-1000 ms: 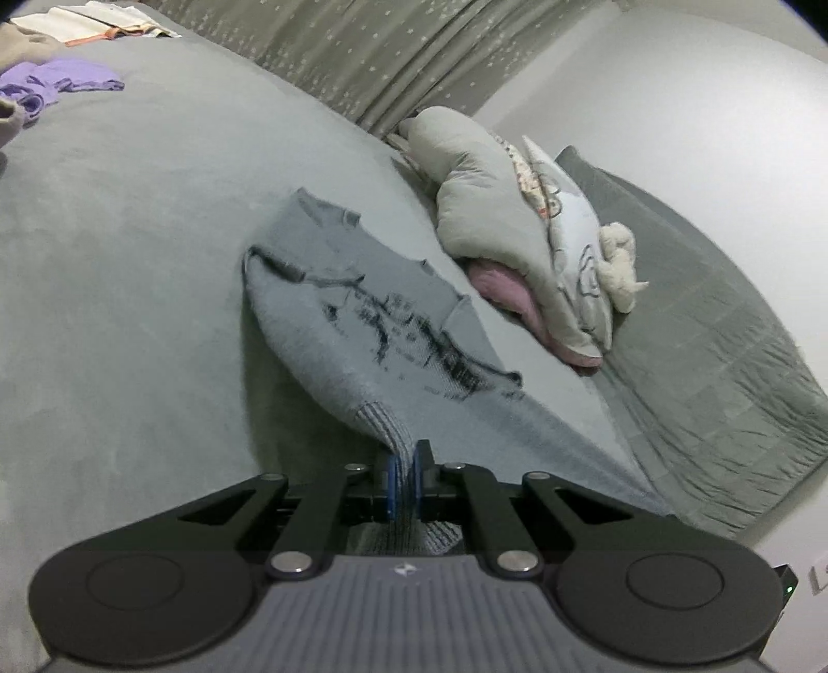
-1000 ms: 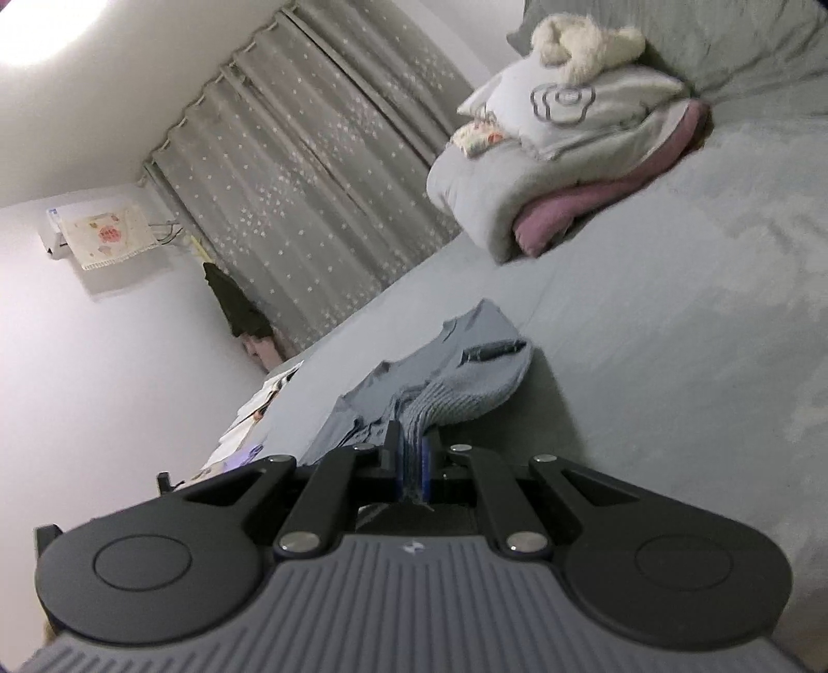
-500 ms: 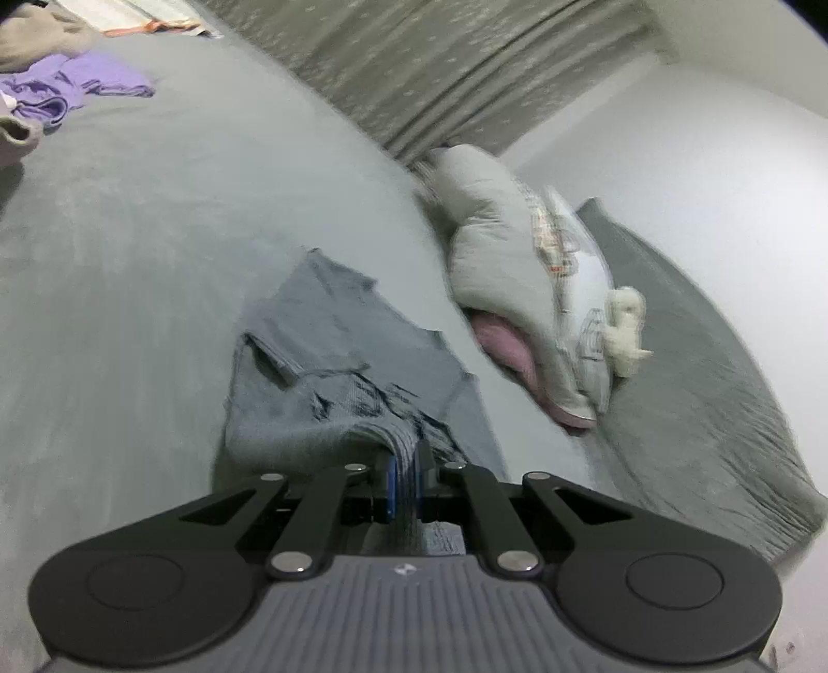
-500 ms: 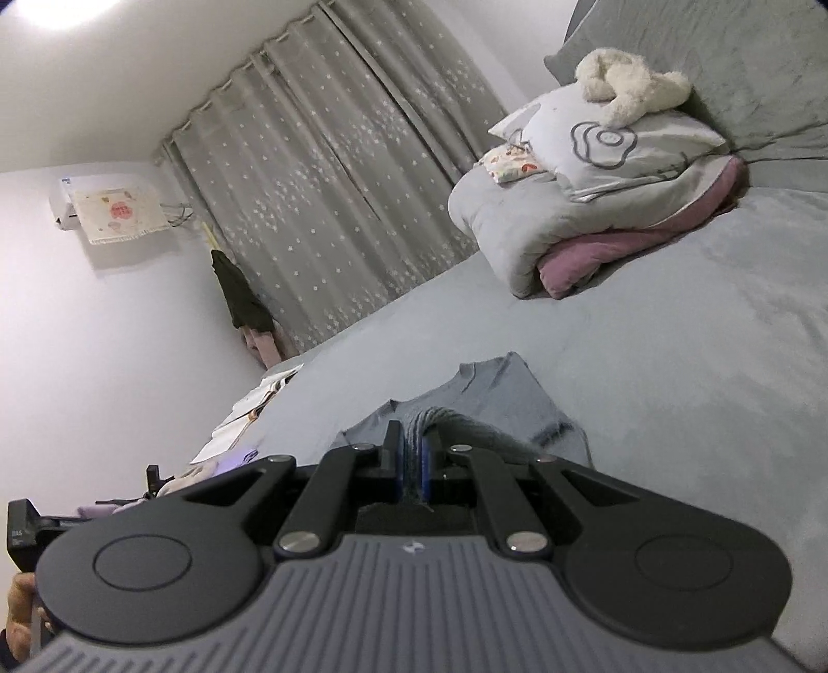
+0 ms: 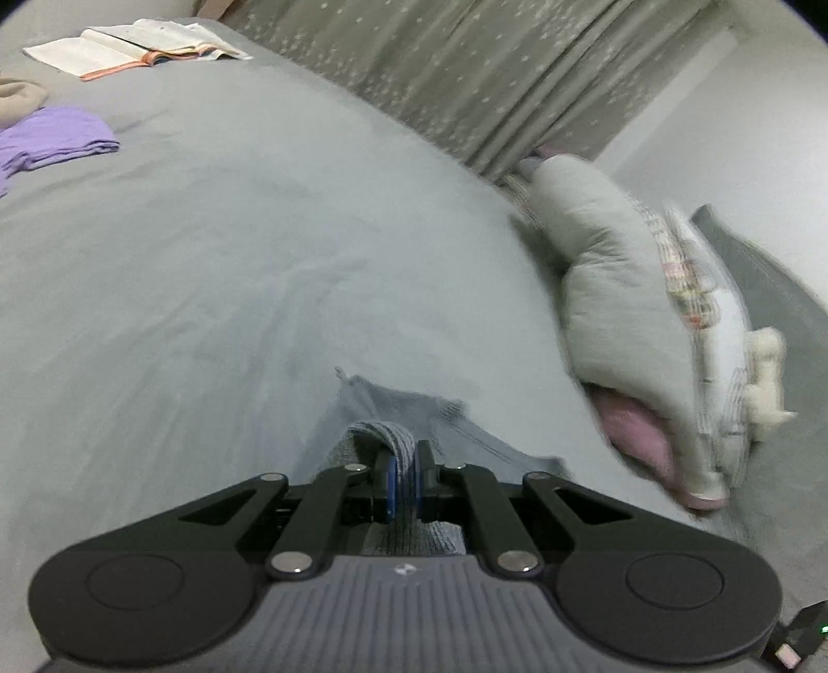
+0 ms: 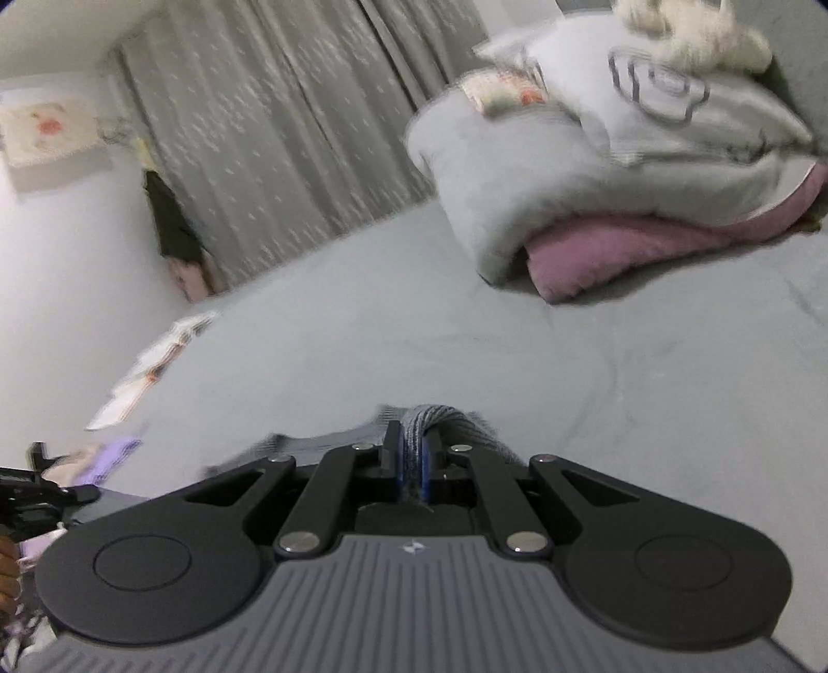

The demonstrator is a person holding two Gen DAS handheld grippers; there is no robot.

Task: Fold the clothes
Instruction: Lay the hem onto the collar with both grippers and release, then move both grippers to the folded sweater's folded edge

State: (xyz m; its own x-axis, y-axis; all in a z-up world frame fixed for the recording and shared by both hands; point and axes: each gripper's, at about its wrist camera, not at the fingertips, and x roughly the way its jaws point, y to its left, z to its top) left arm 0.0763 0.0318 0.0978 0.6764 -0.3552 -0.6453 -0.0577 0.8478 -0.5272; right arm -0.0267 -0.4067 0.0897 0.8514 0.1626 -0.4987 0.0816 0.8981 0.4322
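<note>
While both views are smearing with motion blur, my left gripper (image 5: 405,484) is pinching the ribbed hem of the grey sweater (image 5: 414,414) between its blue-lined fingers (image 5: 392,489), the knit looping up over the fingertips and trailing back under the housing; the rest of the sweater is lying bunched just ahead of the fingers on the grey bedspread (image 5: 233,259), a sleeve or corner poking forward; my right gripper (image 6: 411,466) is likewise clamping a ribbed fold of the same sweater (image 6: 440,419), the cloth arching over the tips and spilling off to the left of the fingers; how the garment is lying beneath either housing I cannot tell; folded purple clothes (image 5: 46,137) are sitting well apart at the far left of the bed, an open book (image 5: 139,44) beyond them near the curtain (image 5: 491,67); a pile of bedding (image 6: 595,181) with a pink layer underneath is resting to the right, a pale plush toy (image 5: 766,372) against it.
</note>
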